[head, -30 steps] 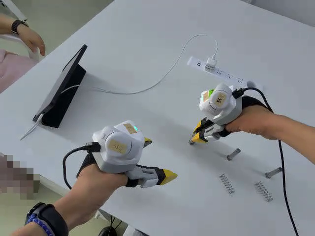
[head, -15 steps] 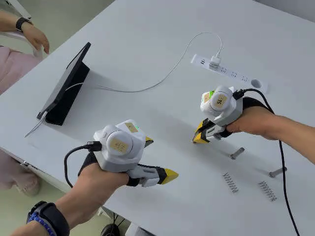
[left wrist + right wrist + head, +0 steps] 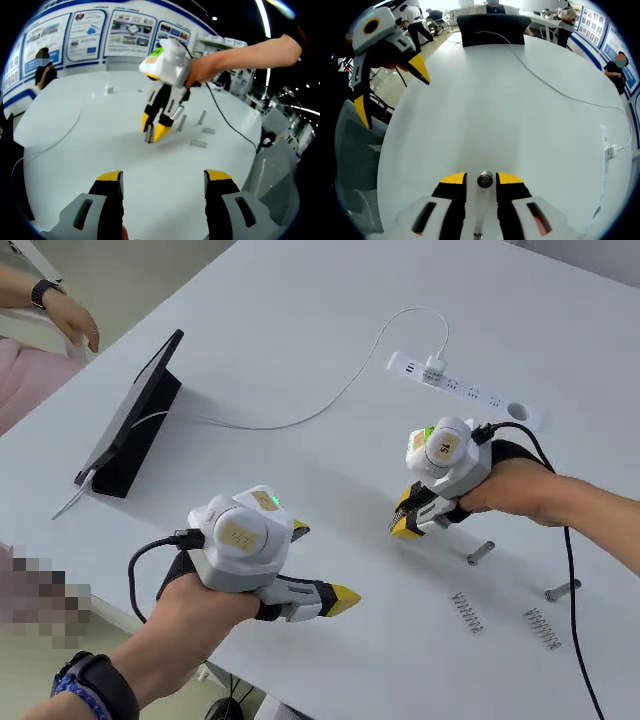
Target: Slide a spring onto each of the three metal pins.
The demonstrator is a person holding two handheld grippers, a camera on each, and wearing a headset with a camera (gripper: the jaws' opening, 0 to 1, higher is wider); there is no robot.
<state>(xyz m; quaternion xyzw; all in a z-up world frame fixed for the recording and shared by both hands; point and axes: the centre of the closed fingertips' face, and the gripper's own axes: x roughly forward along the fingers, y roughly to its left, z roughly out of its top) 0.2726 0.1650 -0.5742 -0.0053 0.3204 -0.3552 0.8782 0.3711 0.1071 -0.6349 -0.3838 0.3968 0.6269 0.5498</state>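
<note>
The right gripper point(image 3: 405, 528) pinches 1 pin point(image 3: 485, 179) tight. The left gripper point(image 3: 163, 175) is wide open, holding nothing. 2 springs point(image 3: 465, 611) lie at its 5 o'clock. The thin pin could slip and roll away.

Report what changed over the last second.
Nothing visibly moved; only the head camera shifted a little. The right gripper stays shut on a metal pin, the left gripper stays open and empty, and the loose pins and springs lie where they were.
</note>
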